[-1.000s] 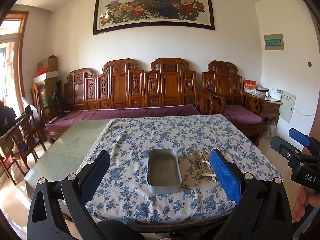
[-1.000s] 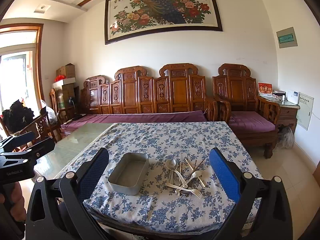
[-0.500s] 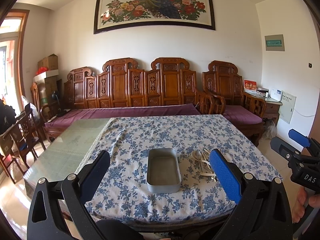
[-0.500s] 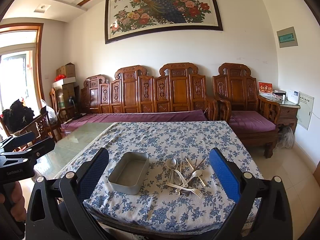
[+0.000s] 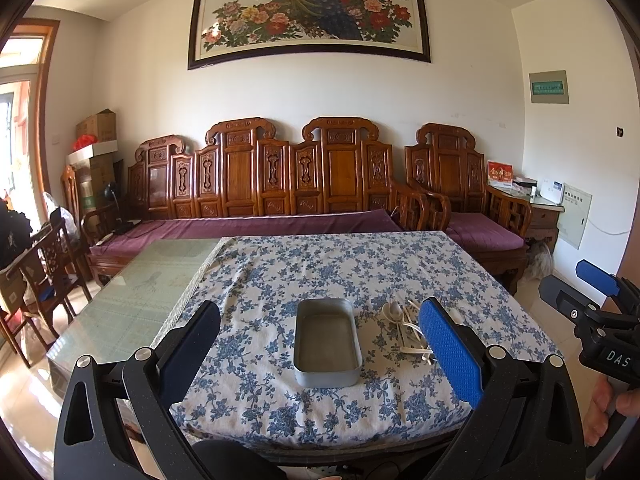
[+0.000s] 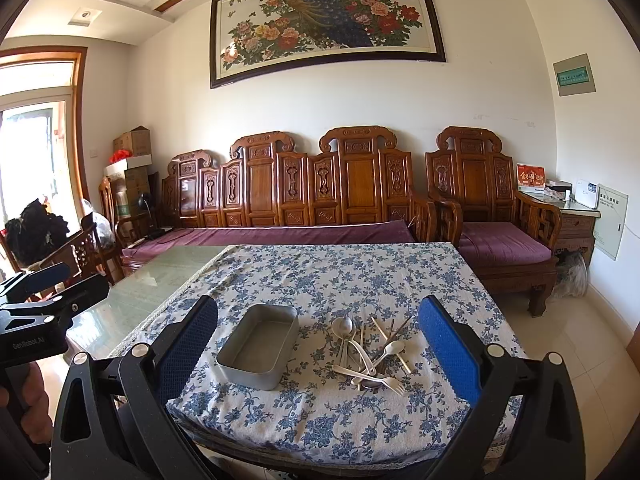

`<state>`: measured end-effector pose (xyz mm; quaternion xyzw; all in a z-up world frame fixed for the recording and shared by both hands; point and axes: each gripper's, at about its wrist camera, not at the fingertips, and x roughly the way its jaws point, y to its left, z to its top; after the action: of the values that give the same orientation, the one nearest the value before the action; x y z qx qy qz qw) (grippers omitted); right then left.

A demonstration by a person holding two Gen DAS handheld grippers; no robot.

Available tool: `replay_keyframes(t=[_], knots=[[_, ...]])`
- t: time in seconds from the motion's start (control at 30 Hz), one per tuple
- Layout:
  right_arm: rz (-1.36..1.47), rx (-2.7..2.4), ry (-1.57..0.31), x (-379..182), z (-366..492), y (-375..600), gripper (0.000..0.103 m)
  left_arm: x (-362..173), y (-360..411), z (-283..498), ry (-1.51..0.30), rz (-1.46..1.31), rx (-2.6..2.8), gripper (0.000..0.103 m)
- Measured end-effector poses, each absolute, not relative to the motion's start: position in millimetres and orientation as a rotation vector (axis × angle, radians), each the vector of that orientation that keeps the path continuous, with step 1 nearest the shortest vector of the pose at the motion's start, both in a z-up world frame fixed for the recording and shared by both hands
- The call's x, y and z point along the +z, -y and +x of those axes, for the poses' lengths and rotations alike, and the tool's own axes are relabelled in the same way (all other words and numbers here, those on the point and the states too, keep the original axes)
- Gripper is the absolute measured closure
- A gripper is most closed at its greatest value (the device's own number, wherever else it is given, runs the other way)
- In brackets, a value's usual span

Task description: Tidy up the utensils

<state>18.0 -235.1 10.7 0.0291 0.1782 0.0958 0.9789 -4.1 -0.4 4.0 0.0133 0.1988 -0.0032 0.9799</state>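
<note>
Both jaws spread wide, holding nothing, back from the table's near edge.
Between the left gripper [image 5: 320, 354] fingers sits the tin [image 5: 327, 341]; between the right gripper [image 6: 318, 354] fingers the utensils [image 6: 370, 354] lie just beside it. "DAS" and "GenRobot.AI" are readable on the gripper bodies.

Both wrist cameras looked forward from just off the near edge of the table [image 5: 256, 280], set back from it and facing the sofa [image 6: 280, 236] wall. The left view sat square-on to the tin [image 5: 326, 340]; the right view looked from further right, seeing the tin [image 6: 260, 346] at an angle. Both shared tin, utensils [image 6: 368, 352], tablecloth and painting [image 5: 310, 12].
</note>
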Motion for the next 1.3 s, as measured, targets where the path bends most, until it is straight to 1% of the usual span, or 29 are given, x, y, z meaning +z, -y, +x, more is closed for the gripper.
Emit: replay_keyframes(t=[1.0,1.3], knots=[[0.059,0.193,-0.359,10.6,16.9,232.5,0.002,3.6,0.7,-3.7,-0.404,0.027,-0.008,0.006],[0.055,0.192,-0.379,8.3,29.0,243.0,0.002,-9.3,1.6,10.0,-0.463,0.031,-0.031,0.006]])
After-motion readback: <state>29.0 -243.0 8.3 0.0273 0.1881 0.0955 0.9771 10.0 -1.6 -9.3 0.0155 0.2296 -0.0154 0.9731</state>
